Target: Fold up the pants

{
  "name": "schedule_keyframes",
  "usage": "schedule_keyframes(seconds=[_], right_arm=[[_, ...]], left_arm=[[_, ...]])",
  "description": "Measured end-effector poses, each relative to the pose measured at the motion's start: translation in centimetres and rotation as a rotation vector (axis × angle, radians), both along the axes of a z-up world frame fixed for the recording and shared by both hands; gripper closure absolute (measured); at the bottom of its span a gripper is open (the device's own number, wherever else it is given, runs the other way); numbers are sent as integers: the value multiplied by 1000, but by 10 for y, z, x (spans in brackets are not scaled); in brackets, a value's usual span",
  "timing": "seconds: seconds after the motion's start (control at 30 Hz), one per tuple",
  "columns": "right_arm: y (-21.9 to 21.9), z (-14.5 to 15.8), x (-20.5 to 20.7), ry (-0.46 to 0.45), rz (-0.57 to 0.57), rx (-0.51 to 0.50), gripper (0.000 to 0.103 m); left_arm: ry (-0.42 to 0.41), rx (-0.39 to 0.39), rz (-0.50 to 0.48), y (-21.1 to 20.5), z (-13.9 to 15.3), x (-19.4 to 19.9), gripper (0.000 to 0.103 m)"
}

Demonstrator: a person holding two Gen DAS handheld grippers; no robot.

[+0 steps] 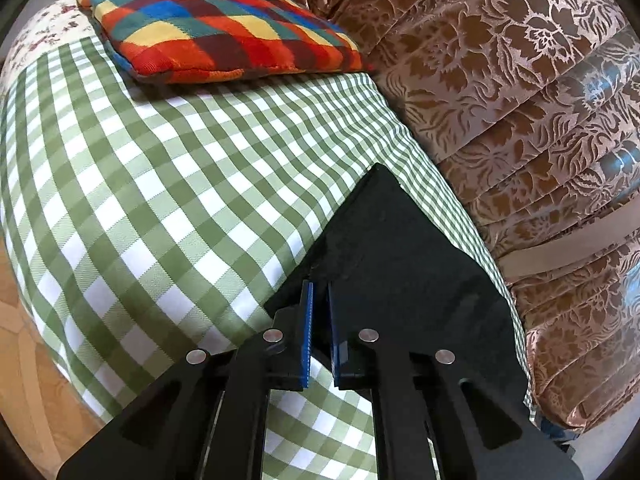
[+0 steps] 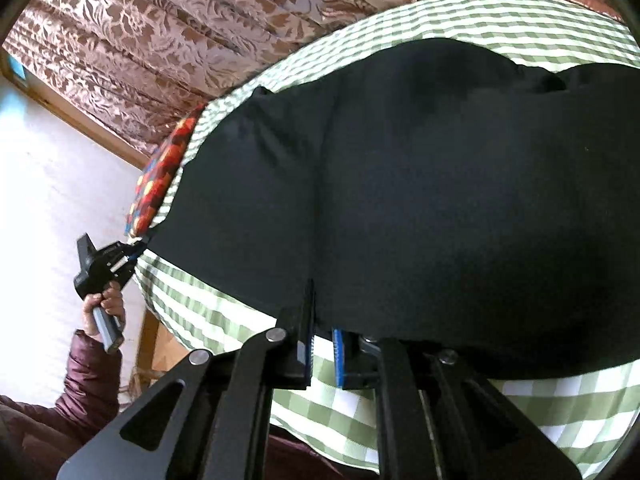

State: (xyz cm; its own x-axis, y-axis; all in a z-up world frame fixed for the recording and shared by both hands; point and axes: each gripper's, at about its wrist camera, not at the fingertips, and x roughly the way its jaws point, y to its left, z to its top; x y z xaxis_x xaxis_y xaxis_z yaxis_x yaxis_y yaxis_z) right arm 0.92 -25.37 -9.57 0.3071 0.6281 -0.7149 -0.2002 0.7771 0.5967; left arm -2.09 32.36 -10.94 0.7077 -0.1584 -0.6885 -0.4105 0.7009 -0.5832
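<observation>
One pair of black fabric pants (image 2: 420,184), spread flat on the green-and-white gingham cloth (image 1: 160,184) that covers a padded seat; the far edge lies near the backrest, the near edge at the cloth's front.

Left tongs (image 1: 319,284) — blue-padded, black-framed — clenched on a corner of the pants. In the right wrist view the same tongs (image 2: 138,249) pinch the garment's left corner, held by a hand (image 2: 106,304) in a maroon quilted sleeve (image 2: 86,380).

Right tongs (image 2: 322,312) — same make — clenched on the pants' near edge; the fabric drapes over their tips and hides the fingertips.

One square cushion in red, blue, yellow and orange checks (image 1: 216,20), lying on the cloth beyond the pants, well apart from them.

One brown floral brocade cover (image 1: 520,100), pleated, over the backrest just beside the pants.

One white floral-print fabric (image 1: 44,28), past the gingham's far left edge.

Room: white wall (image 2: 52,184), wood trim (image 2: 80,116), pale patterned floor (image 1: 24,352).
</observation>
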Motion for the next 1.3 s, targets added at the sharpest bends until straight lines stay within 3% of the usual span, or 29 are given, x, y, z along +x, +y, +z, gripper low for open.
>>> schedule_keyframes(seconds=[0.13,0.17,0.2,0.23,0.27,0.4,0.5,0.63,0.73,0.87,0.97,1.0,1.17,1.3], right_arm=[[-6,-9,2,31,-1,39,94],[-7,-8,4,36,1,52,86],[-13,-5,3,36,7,75,71],[-20,0,1,22,4,87,63],[-29,6,-1,3,-9,90,56],[-104,19,-8,-33,-213,83,52],[-190,14,-7,-6,-517,37,51],[-270,3,-6,39,-823,13,51],[-308,-3,-5,67,-961,-13,52],[-327,-6,7,59,-983,-31,61],[-323,-3,23,55,-954,-84,87],[-323,-2,26,52,-942,-100,91],[-317,52,-6,-114,-893,-124,97],[-341,65,-41,-116,-935,-128,97]], left_arm=[[38,11,-3,-1,-5,-1,96],[45,2,7,0,-6,-3,85],[57,10,19,0,-5,-5,76],[68,32,39,0,-2,-9,62],[70,61,66,1,3,-15,60],[9,112,103,-1,26,-30,60],[-67,137,41,-19,40,-30,60],[-109,193,-207,-85,48,-8,60],[-118,229,-442,-149,46,7,60],[-111,247,-706,-231,34,23,60],[-107,255,-842,-277,24,30,60],[-103,259,-879,-288,22,31,60],[-103,262,-983,-327,13,39,60],[-100,251,-1022,-330,8,45,60]])
